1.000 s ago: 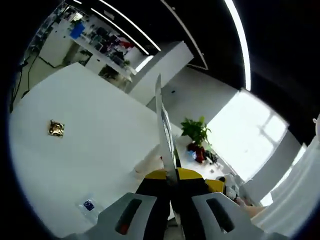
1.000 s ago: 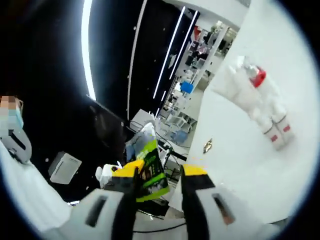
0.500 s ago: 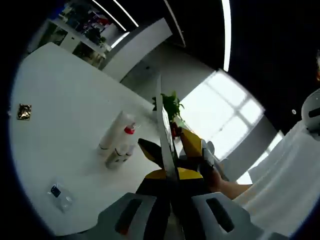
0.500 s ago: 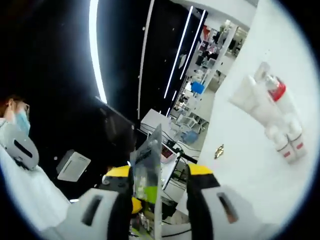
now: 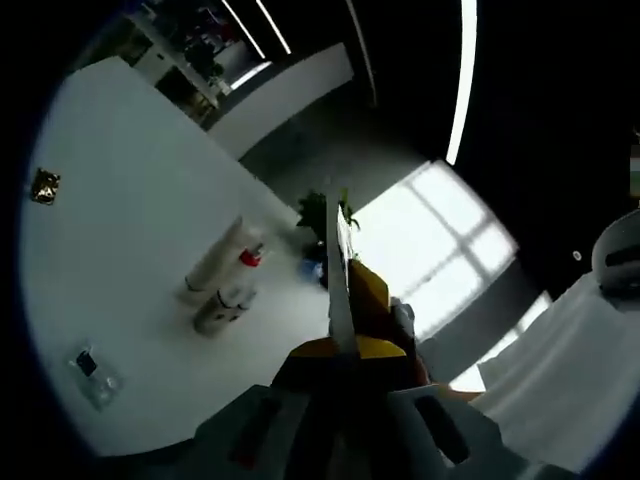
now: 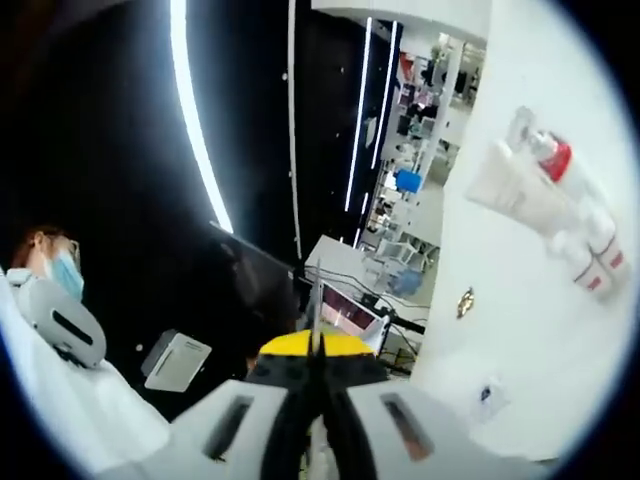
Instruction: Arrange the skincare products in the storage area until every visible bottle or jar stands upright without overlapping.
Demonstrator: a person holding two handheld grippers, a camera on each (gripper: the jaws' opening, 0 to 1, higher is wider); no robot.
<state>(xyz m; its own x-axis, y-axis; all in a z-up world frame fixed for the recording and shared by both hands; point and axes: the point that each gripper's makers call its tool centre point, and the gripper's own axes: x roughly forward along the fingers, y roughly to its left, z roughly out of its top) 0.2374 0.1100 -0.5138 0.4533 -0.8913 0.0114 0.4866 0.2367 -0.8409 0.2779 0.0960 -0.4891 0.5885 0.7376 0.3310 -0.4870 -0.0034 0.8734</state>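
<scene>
Several white skincare bottles (image 5: 216, 264) lie on their sides in a cluster on the white table (image 5: 120, 240); one has a red cap (image 5: 250, 258). The same bottles (image 6: 535, 205) lie at the right of the right gripper view. My left gripper (image 5: 338, 350) is shut on a thin clear plastic bag (image 5: 336, 270) seen edge-on, held in the air off the table. My right gripper (image 6: 315, 345) is shut on the same bag (image 6: 316, 305), also edge-on. Its yellow tip (image 5: 370, 292) shows just behind the bag in the left gripper view.
A small gold packet (image 5: 43, 186) and a clear sachet (image 5: 90, 365) lie on the table, the packet (image 6: 465, 302) and sachet (image 6: 487, 393) near the table's edge. A potted plant (image 5: 320, 215) stands beyond. A masked person (image 6: 50, 275) is at the left.
My right gripper's jaws, apart around the bag before, have come together on it, and the bag has turned edge-on. Both views have swung; the bottles came into the left gripper view.
</scene>
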